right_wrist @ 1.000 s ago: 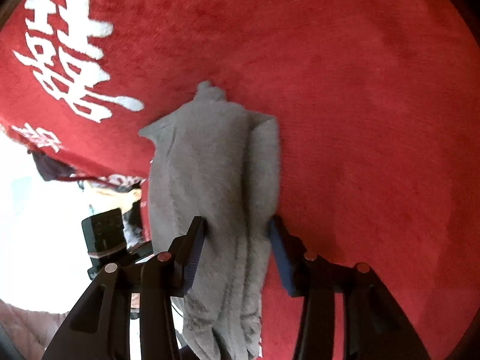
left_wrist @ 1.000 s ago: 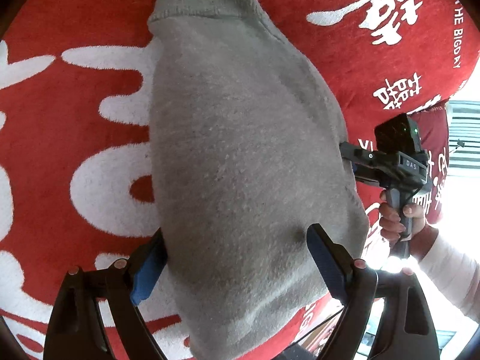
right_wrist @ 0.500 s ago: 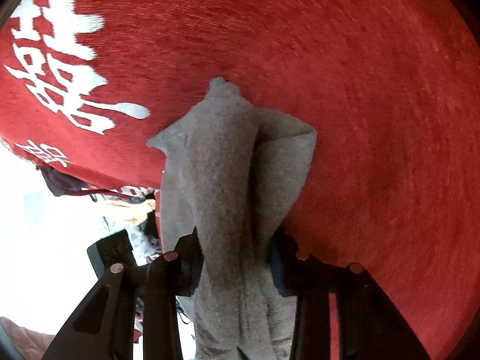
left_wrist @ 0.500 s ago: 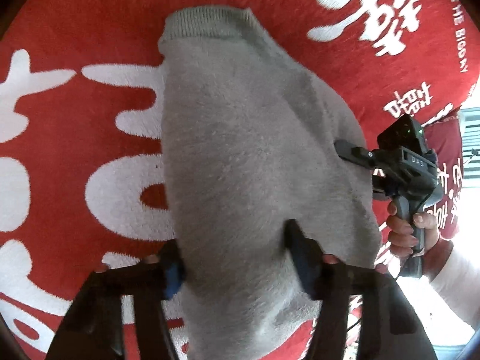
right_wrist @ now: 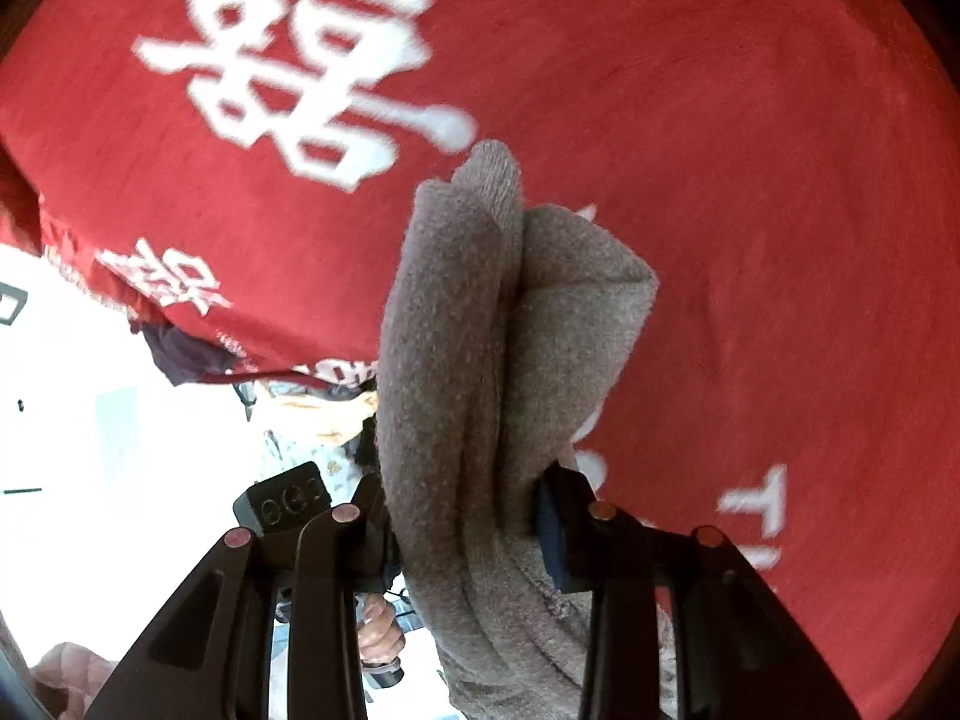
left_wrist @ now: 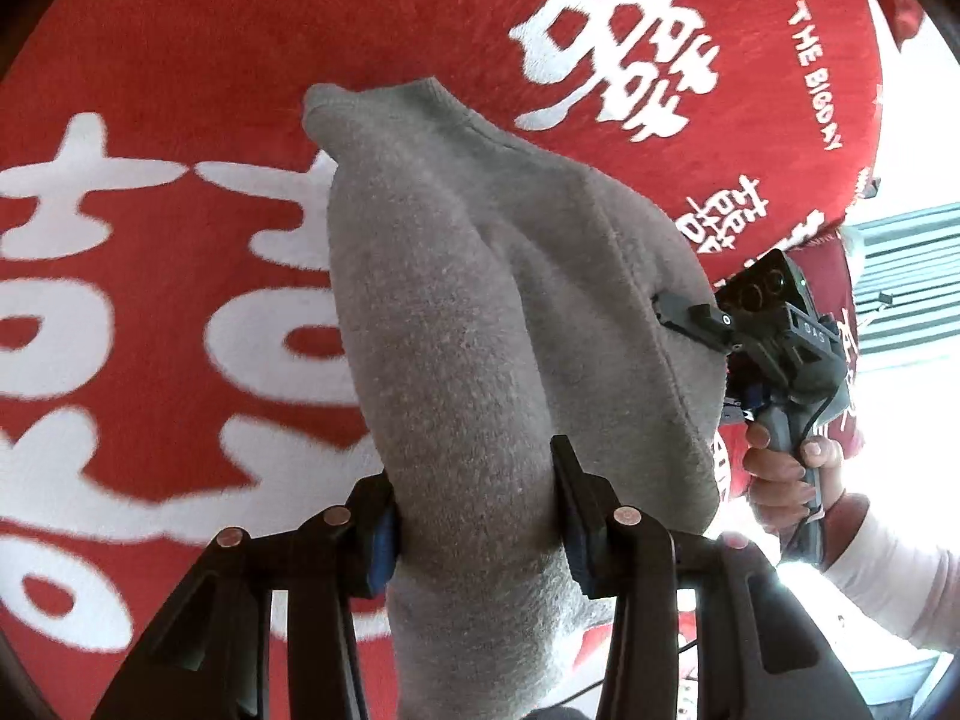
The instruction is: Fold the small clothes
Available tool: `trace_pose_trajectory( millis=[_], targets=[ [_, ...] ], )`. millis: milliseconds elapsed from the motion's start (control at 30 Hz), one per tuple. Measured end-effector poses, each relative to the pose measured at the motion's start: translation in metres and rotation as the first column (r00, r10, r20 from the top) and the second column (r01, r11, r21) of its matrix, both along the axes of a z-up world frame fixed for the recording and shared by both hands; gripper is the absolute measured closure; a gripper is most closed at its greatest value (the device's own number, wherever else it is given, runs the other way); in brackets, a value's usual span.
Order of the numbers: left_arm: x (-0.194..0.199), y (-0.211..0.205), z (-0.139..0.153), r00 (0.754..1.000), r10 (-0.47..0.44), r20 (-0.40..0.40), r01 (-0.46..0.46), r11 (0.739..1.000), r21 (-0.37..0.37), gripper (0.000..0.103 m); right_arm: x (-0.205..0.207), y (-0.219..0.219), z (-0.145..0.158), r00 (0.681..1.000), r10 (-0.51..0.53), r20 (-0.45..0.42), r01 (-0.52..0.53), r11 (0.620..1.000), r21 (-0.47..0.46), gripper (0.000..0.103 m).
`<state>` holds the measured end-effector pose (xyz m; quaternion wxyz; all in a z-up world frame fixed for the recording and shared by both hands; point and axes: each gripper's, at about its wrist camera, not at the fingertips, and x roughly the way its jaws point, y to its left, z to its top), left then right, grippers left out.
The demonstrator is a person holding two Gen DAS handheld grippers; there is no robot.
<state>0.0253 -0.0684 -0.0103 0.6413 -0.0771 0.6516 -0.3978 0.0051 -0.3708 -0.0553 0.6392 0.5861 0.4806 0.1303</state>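
A small grey knitted garment [left_wrist: 480, 312] is bunched between both grippers above the red cloth with white characters [left_wrist: 150, 312]. My left gripper [left_wrist: 474, 516] is shut on the garment's near end, with fabric pinched between its blue pads. My right gripper [right_wrist: 462, 528] is shut on the garment's other edge [right_wrist: 480, 330]; it also shows in the left wrist view [left_wrist: 690, 315], gripping the right side. The garment's ribbed hem [left_wrist: 372, 96] hangs toward the cloth; I cannot tell whether it touches.
The red cloth covers the table [right_wrist: 750, 150] and drapes over its edge [left_wrist: 840, 222]. Beyond the edge is a bright floor area [right_wrist: 90, 420]. The person's hand [left_wrist: 792, 468] holds the right gripper's handle.
Both grippers have closed on the garment and lifted it off the cloth. It has gone from lying flat to bunched and folded lengthwise between them.
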Motion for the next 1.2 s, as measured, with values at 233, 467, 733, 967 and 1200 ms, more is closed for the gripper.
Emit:
trace_pose_trajectory(
  millis=[233, 467, 733, 967, 1200],
  targets=[
    [-0.018, 0.074, 0.021, 0.999, 0.020, 0.025, -0.021, 0.999, 0.039, 0.058, -0.010, 0.085, 0.008, 0.998, 0.067, 0.007, -0.067, 0.998, 0.004, 0.065],
    [-0.029, 0.145, -0.005, 0.996, 0.066, 0.057, -0.075, 0.983, 0.169, 0.058, 0.000, 0.149, -0.019, 0.989, 0.126, -0.073, -0.132, 0.987, -0.088, 0.064],
    [-0.022, 0.196, -0.008, 0.980, 0.177, 0.092, -0.196, 0.942, 0.273, 0.054, -0.007, 0.144, -0.018, 0.956, 0.049, -0.288, -0.178, 0.881, -0.439, 0.058],
    [-0.028, 0.173, 0.012, 0.974, 0.118, 0.195, -0.180, 0.925, 0.334, 0.020, -0.014, 0.153, 0.035, 0.966, 0.044, -0.255, -0.184, 0.810, -0.557, 0.062],
    [-0.052, 0.139, 0.007, 0.974, 0.022, 0.225, -0.110, 0.914, 0.390, 0.013, -0.036, 0.230, 0.045, 0.955, 0.223, -0.196, -0.290, 0.841, -0.457, 0.081]
  ],
)
